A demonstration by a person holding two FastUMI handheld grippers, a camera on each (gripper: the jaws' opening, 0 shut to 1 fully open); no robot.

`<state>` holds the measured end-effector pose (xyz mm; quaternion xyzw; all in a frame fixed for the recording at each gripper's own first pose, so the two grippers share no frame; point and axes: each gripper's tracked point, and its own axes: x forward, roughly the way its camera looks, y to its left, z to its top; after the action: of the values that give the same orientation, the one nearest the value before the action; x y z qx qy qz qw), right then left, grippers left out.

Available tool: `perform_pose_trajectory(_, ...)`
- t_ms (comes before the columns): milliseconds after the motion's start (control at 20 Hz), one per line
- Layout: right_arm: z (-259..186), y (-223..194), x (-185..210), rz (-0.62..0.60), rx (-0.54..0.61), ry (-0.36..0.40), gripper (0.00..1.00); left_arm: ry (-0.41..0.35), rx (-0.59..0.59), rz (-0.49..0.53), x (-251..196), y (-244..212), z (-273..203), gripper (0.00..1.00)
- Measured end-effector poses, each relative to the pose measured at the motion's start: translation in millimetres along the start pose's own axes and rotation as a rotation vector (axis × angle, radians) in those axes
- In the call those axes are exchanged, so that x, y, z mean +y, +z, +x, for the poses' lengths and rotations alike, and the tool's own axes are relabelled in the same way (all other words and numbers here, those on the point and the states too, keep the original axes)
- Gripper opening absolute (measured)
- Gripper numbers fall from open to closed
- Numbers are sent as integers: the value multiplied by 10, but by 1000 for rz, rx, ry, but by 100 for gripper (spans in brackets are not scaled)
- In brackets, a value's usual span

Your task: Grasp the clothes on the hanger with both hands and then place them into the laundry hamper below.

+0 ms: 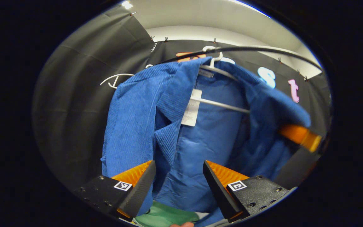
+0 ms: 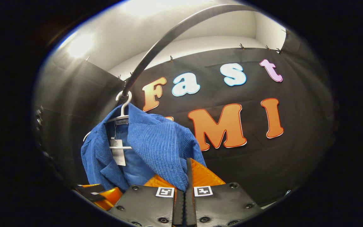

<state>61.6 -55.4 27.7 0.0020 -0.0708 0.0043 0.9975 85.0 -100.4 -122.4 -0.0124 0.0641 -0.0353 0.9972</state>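
My right tool (image 2: pixel 185 176) pinches the blue jacket (image 1: pixel 172 126) on its hanger (image 1: pixel 219 71); my left tool (image 1: pixel 179 176) gapes wide before the jacket's front, touching nothing.

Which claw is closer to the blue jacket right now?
The right claw: it is clamped on a fold of the blue jacket. The left claw is open, its fingers either side of the jacket's front edge, not pressing it.
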Motion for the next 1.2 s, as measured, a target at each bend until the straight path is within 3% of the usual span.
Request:
perform_pose_trajectory(50, -40, 32, -7, -3, -4, 19, 10, 55, -25, 15, 73, -37, 147, 99)
perform_pose_trajectory(100, -68, 56, -11, -4, -5, 39, 10, 105, -43, 23, 168, -76, 306, 92)
perform_pose_trajectory(250, -140, 49, 38, 21, 16, 99, 9, 233, -65, 33, 381, -166, 577, 92)
perform_pose_trajectory(500, -159, 22, 28, 28, 35, 148, 10, 317, -119, 57, 636, -81, 664, 95)
perform_pose_trajectory(650, -136, 12, -50, 25, 10, 112, 10, 299, -91, 178, 898, 24, 572, 42)
perform_pose_trajectory(750, -96, -44, -75, -4, 1, 73, 10, 210, -100, 150, 918, 187, 395, 7)
perform_pose_trajectory(950, -57, 2, -194, -60, -56, -47, 9, 239, -183, 98, 1312, 864, -130, 4)
perform_pose_trajectory(1200, -93, 111, -310, -88, -108, -167, 9, 325, -314, 162, 1804, 1768, -301, 6)
